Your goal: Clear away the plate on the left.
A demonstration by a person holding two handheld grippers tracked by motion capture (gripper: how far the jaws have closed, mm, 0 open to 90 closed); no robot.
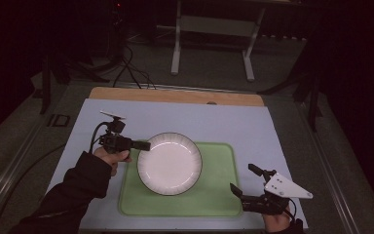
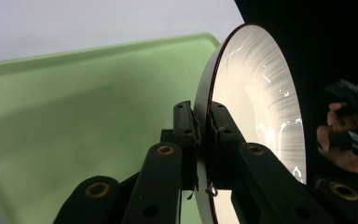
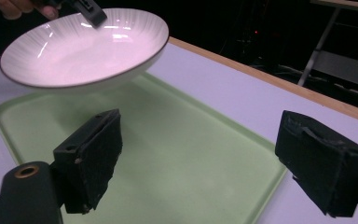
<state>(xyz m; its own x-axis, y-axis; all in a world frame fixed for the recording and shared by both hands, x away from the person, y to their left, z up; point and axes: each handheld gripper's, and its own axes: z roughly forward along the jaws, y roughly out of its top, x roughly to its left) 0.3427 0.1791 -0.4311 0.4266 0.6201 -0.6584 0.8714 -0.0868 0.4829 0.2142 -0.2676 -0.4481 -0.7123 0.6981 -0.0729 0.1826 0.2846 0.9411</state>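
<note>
A white ribbed plate (image 1: 169,163) with a dark rim hangs in the air over the left part of the green tray (image 1: 219,195). My left gripper (image 1: 146,145) is shut on the plate's rim at its upper left. In the left gripper view the two jaws clamp the rim (image 2: 204,135) of the plate (image 2: 256,107) edge-on, with the tray (image 2: 74,116) behind it. In the right gripper view the plate (image 3: 81,46) floats clear above the tray (image 3: 191,154). My right gripper (image 1: 244,181) stands open at the tray's right edge, nothing between its pads (image 3: 93,154).
The tray lies on a pale blue mat (image 1: 224,122) covering a table with a wooden far edge (image 1: 175,95). A metal stand (image 1: 214,34) and cables (image 1: 126,68) sit on the floor beyond the table.
</note>
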